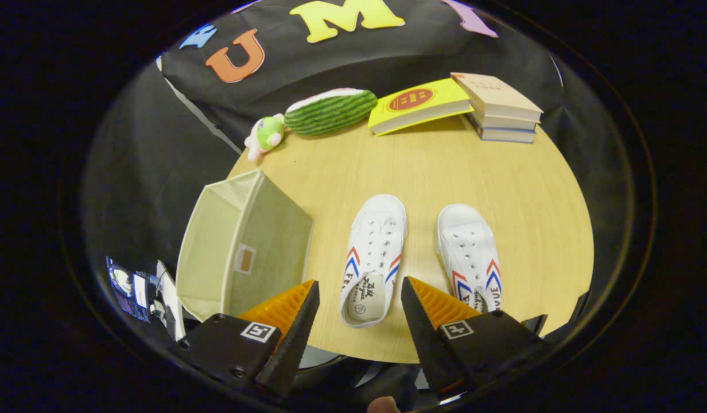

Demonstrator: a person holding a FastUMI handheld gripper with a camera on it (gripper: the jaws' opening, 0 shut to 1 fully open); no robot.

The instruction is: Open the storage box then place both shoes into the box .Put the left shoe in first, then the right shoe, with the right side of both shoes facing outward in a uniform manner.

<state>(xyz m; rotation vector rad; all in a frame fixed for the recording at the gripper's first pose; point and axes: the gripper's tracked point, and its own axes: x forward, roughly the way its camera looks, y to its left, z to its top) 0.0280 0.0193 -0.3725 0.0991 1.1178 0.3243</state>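
Claw [359,312]: fingers spread apart, gripping nothing, at the bottom centre of the frame.
Left shoe [372,261]: white, on the desk [434,166], its heel between the fingertips.
Right shoe [469,255]: beside it to the right, partly behind the right finger.
Storage box [239,241]: lower left, open top, on the desk edge.
Far edge, top of frame: plush toy [265,134], watermelon cushion [330,111], yellow book [418,104], stacked books [500,109].
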